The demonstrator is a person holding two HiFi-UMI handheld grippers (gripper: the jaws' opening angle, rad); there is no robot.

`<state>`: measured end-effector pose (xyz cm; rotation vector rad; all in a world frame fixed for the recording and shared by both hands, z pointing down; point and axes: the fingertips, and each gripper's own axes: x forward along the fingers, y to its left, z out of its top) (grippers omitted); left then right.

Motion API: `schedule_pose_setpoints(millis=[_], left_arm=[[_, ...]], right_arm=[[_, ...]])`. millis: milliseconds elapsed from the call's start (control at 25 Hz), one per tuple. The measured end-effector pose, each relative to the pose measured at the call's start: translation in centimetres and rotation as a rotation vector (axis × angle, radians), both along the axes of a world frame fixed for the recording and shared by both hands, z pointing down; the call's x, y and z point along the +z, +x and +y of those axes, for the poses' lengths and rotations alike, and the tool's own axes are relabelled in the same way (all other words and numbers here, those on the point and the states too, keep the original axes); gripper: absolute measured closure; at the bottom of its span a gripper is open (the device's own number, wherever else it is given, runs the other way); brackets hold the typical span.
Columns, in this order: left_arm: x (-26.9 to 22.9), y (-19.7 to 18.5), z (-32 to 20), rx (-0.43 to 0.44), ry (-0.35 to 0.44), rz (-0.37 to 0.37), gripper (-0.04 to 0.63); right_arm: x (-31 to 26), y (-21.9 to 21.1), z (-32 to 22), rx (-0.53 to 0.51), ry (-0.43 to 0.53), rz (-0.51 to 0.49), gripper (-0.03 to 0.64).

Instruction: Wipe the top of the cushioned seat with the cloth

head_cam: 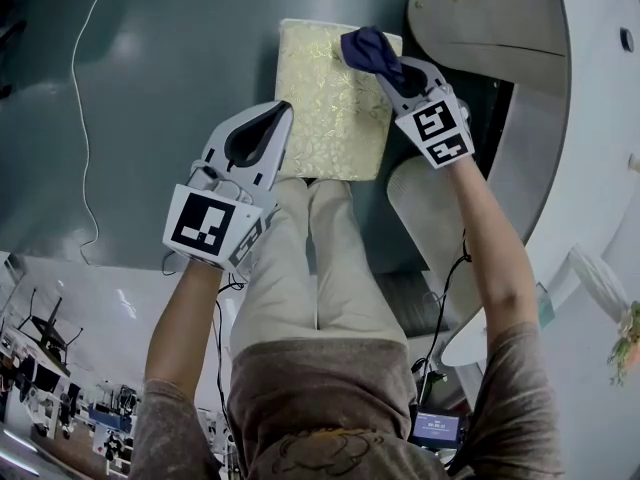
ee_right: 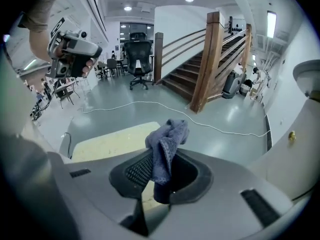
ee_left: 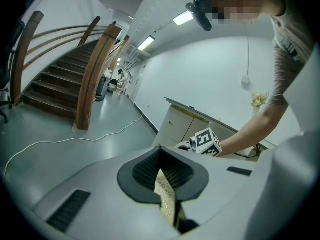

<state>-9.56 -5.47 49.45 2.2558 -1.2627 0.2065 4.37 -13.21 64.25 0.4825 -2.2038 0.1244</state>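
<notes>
Cushioned seat (head_cam: 330, 103), one rectangular pad in gold patterned fabric, is being kept on the grey-green floor (head_cam: 150, 68) before the person's legs (head_cam: 310, 258). Its left edge seems pinched in the closed left claw (head_cam: 283, 110), probably for steadying. One crumpled dark blue cloth (head_cam: 366, 48) is being gripped by the closed right claw (head_cam: 386, 64) over the far right corner, ready for wiping.

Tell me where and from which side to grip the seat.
Probably its long left edge, from the left, with the left gripper: the seat is a flat rectangle, and the cloth in the right gripper covers its far right corner.
</notes>
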Motion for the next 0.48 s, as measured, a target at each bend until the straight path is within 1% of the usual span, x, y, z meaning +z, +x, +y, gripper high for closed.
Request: schedule_pose_setpoints(millis=[240, 480], left_arm=[[0.6, 0.0, -1.2, -0.004, -0.011, -0.003, 0.580], [1.1, -0.4, -2.2, -0.034, -0.020, -0.012, 0.580]], right_arm=[[0.8, 1.2, -4.7, 0.026, 0.027, 0.037, 0.528], [2.8, 1.1, -5.9, 0.000, 0.006, 0.072, 0.528]])
